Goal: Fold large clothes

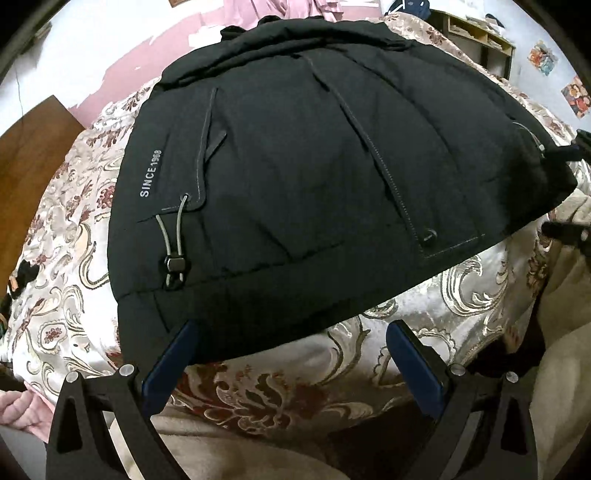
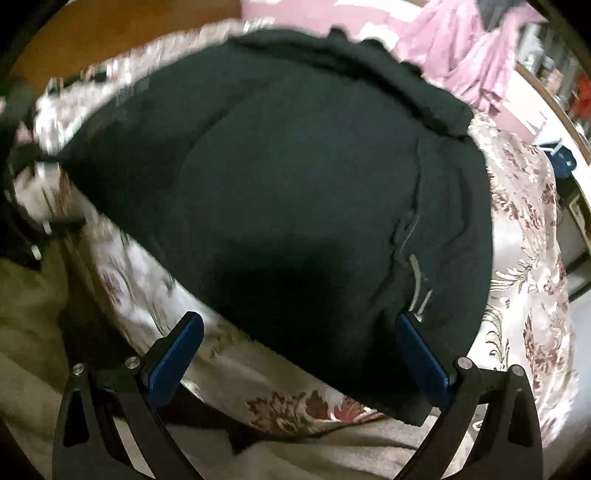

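Note:
A large black jacket [image 1: 314, 166] with grey "SINCE 1988" lettering, a zip and a drawcord toggle [image 1: 173, 264] lies spread on a floral bedspread [image 1: 258, 398]. My left gripper [image 1: 291, 332] is open and empty at the jacket's near hem, its left blue pad touching the hem edge. The jacket also fills the blurred right wrist view [image 2: 295, 184]. My right gripper [image 2: 299, 325] is open and empty just over the jacket's near right corner, by a grey cord [image 2: 417, 280].
The bedspread [image 2: 528, 258] covers the bed all round the jacket. A beige blanket [image 1: 221, 443] lies along the near edge. A wooden board [image 1: 33, 166] stands left, pink cloth [image 2: 461, 44] and a wooden shelf [image 1: 480, 33] at the back.

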